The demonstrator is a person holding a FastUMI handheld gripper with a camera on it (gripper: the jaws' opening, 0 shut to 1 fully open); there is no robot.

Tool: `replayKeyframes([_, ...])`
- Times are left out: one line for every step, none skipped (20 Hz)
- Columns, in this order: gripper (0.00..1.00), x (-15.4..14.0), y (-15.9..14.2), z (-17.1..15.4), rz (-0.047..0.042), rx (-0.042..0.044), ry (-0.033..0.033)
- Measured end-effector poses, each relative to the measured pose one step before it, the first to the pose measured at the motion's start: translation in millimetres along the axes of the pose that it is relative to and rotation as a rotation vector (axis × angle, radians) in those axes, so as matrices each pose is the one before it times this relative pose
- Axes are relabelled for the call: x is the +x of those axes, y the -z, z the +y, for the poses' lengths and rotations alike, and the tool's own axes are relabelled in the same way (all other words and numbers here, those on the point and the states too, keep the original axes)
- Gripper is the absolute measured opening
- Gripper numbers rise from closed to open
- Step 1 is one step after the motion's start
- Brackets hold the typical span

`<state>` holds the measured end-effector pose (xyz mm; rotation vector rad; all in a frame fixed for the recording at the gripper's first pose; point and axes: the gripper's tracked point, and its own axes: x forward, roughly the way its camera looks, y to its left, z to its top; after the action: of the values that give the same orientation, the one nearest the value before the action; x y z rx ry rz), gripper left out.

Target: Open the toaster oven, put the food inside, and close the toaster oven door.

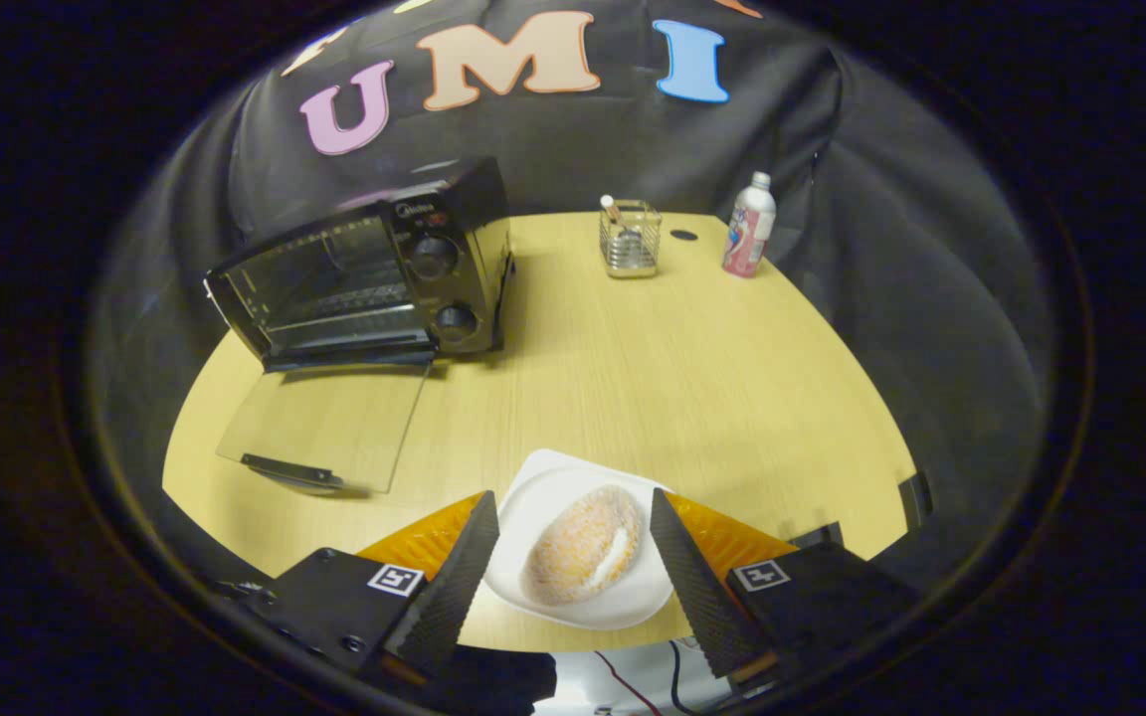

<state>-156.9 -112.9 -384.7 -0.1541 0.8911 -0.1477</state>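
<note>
Since the door already lies open: the black toaster oven [374, 273] stands at the far left of the pale wooden desk [692, 378], its glass door [329, 423] folded down flat in front of it.
Food: a round sugar-dusted bun with a white cream seam [583, 557] sits on a small white plate [543, 487], at the near side of the desk, well apart from the oven.
Hand-held gripper [573, 557]: its two black ridged fingers [454, 582] stand apart, one on each side of the plate, above it and pressing on nothing.
Handling: the bun looks light and soft, likely to squash and squeeze out cream; the sugar may shed.
Where to hold: probably across its firmer crusted sides, away from the cream seam, with a gentle close.
Step judged: reaching for the food; loading and closing remain.
Beyond: a wire-mesh holder [630, 239] and a white and pink bottle [749, 225] stand at the far side.
</note>
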Motion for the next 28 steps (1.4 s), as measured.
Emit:
replayKeyframes([0.97, 3.89, 6.35, -3.55, 0.01694, 0.00034, 0.00034])
replayKeyframes([0.97, 4.71, 4.17, -2.31, 0.01007, -0.00190, 0.00152])
replayKeyframes([0.97, 3.91, 4.16, -0.39, 0.01175, -0.00267, 0.00061])
replayKeyframes([0.97, 4.73, 5.27, -0.27, 0.01401, -0.00078, -0.00132])
replayKeyframes([0.97, 2.25, 1.30, 2.87, 0.00667, 0.01105, -0.01616])
replayKeyframes([0.97, 2.23, 1.23, 1.33, 0.00097, 0.01683, -0.01124])
replayKeyframes([0.97, 1.39, 1.37, 1.80, 0.00492, 0.01293, -0.00690])
replayKeyframes([0.97, 3.39, 0.38, 2.91, 0.00361, 0.01300, -0.00695])
replayKeyframes([0.97, 2.76, 1.32, 3.48, 0.00842, 0.01327, -0.00633])
replayKeyframes([0.97, 2.36, 1.27, 2.70, 0.00513, 0.00803, -0.00437])
replayKeyframes([0.97, 1.98, 2.49, -0.04, 0.00522, 0.00193, 0.00159])
replayKeyframes([0.97, 3.23, 4.87, -0.88, 0.01389, -0.01358, 0.01383])
replayKeyframes([0.97, 2.07, 4.62, -1.34, 0.01209, -0.01789, 0.01746])
replayKeyframes([0.97, 2.62, 3.61, -0.57, 0.00399, -0.01841, 0.01810])
replayKeyframes([0.96, -0.35, 0.44, -2.28, -0.00476, -0.01181, 0.01015])
replayKeyframes([0.93, 1.23, -0.82, 0.90, -0.00550, -0.00008, 0.00165])
replayKeyframes([0.90, 0.32, 0.23, 1.71, 0.00146, 0.00538, 0.00070])
replayKeyframes([0.86, -0.27, 1.65, 0.86, 0.01009, 0.01155, 0.00663])
replayKeyframes([0.83, -1.04, 0.15, 0.64, 0.01105, 0.01589, 0.00684])
replayKeyframes([0.82, 0.69, -0.24, 1.44, 0.01058, 0.01646, 0.00322])
replayKeyframes([0.81, -1.51, -2.18, 3.08, -0.00068, 0.01948, -0.00227])
replayKeyframes([0.79, -2.07, -3.22, 3.92, -0.00657, 0.02521, -0.00813])
replayKeyframes([0.78, -3.05, -3.57, 5.68, 0.00128, 0.01876, -0.01085])
replayKeyframes([0.77, -4.04, -2.24, 5.41, -0.00396, -0.00133, -0.01142])
replayKeyframes([0.76, -4.37, -4.73, 5.39, -0.01035, -0.01488, -0.00547])
replayKeyframes([0.76, -6.57, -4.43, 8.86, -0.00951, -0.01570, -0.01112])
replayKeyframes([0.76, -6.83, -5.95, 10.94, -0.01179, -0.00806, -0.01893])
replayKeyframes([0.76, -4.78, -7.26, 14.72, -0.01548, 0.00338, -0.02793])
